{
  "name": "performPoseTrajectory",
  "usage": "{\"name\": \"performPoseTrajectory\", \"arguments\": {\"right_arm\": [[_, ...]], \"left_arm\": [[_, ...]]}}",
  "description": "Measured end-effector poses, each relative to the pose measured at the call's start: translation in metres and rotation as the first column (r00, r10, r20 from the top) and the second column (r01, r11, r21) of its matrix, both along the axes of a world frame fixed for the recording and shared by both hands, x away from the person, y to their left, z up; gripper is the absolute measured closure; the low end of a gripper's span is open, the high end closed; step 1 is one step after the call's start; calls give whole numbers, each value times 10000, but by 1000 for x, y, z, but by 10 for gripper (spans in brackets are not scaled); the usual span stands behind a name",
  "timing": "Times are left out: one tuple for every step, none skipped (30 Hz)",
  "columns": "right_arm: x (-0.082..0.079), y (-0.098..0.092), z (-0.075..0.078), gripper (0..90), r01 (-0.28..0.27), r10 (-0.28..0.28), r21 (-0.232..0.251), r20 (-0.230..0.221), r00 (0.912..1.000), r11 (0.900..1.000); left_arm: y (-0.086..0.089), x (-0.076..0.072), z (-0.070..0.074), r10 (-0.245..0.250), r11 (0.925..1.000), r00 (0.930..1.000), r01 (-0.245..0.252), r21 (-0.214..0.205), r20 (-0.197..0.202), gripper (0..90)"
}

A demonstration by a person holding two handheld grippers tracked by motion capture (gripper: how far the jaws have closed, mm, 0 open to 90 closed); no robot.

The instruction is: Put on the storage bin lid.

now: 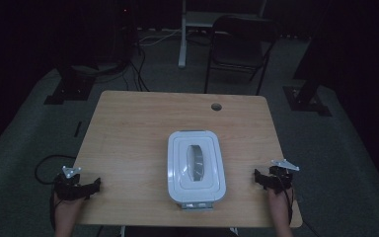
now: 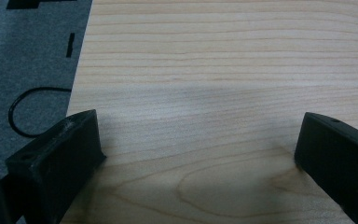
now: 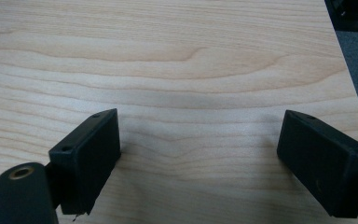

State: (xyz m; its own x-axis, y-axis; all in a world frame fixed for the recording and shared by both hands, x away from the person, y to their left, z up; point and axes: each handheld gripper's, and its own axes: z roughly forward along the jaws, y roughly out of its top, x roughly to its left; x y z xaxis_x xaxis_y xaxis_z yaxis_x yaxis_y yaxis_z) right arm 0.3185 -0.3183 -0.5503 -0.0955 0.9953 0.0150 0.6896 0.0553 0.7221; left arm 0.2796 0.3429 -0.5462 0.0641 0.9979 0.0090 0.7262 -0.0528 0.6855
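While both my hands rest at the near corners of the table (image 1: 128, 118), the white lidded box (image 1: 195, 168) sits between them, near the front edge and a little toward my right side, its long axis running away from me, with a clear oval window in the lid. My left gripper (image 1: 93, 186) lies well to the left of the box, at the table's left edge, jaws spread wide with nothing but bare wood between them, as the left gripper view (image 2: 200, 154) shows. My right gripper (image 1: 260, 178) lies to the right of the box, jaws likewise spread and empty over the wood grain in the right gripper view (image 3: 200, 158). I judge the right gripper to be the nearer of the two to the box. From either hand the box lies straight inward, so each would meet a long side wall first; its latch end faces me.
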Motion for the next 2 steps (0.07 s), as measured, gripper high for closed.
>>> {"name": "performPoseTrajectory", "arguments": {"right_arm": [[0,0,0,127,-1,1,2,-1,10000,10000],[0,0,0,128,-1,1,1,-2,10000,10000]], "left_arm": [[0,0,0,7,10000,10000,-7,-1,-1,11],[0,0,0,31,10000,10000,-31,3,-1,11]]}}
